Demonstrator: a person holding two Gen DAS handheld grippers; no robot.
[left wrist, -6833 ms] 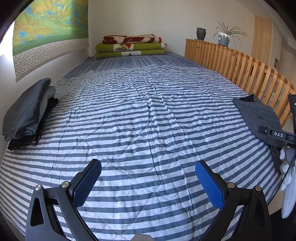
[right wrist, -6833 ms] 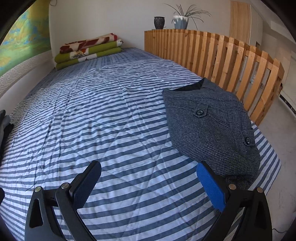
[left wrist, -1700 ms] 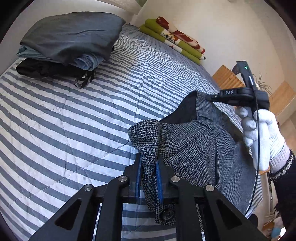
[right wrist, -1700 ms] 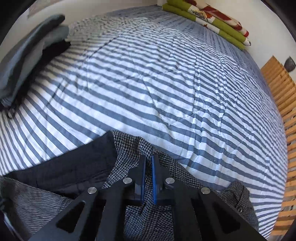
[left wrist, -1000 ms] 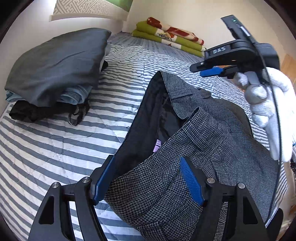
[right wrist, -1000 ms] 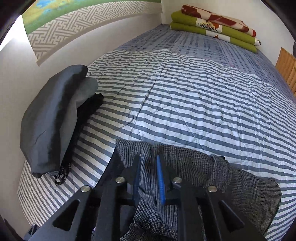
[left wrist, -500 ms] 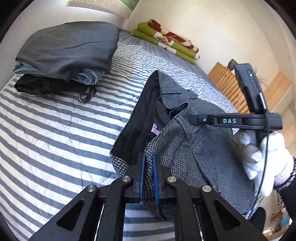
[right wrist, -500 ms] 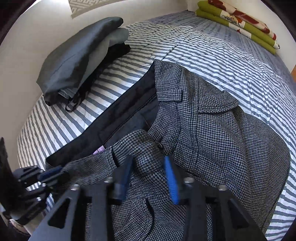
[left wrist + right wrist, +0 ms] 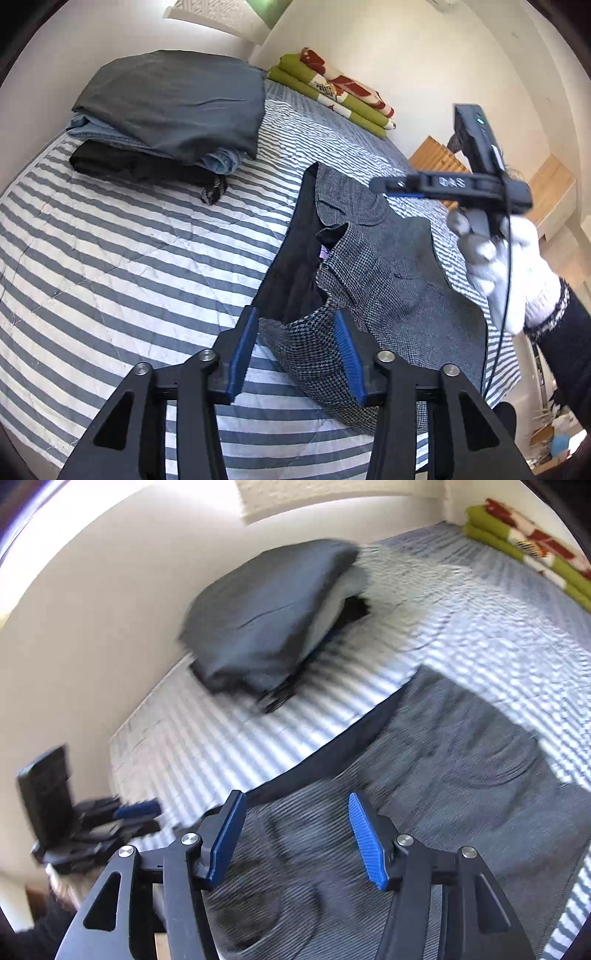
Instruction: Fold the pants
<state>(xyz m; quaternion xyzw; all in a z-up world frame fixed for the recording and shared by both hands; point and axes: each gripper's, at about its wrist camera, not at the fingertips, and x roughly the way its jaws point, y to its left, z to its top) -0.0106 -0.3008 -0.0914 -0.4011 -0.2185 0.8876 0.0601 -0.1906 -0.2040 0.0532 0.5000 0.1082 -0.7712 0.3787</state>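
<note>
Grey houndstooth pants with a dark lining lie rumpled on the striped bed, waistband gaping toward me. In the left wrist view my left gripper is open, its blue pads either side of the waistband's near corner. My right gripper hovers above the pants at the right, held by a white-gloved hand. The right wrist view is blurred: the right gripper is open above the pants, and the left gripper shows at far left.
A stack of folded clothes with a dark grey piece on top sits at the bed's left by the wall. Folded green and red blankets lie at the far end. A wooden slatted rail borders the right side.
My left gripper has opened and let go of the waistband it held half a second ago. The right gripper has lifted and swung quickly, blurring its view.
</note>
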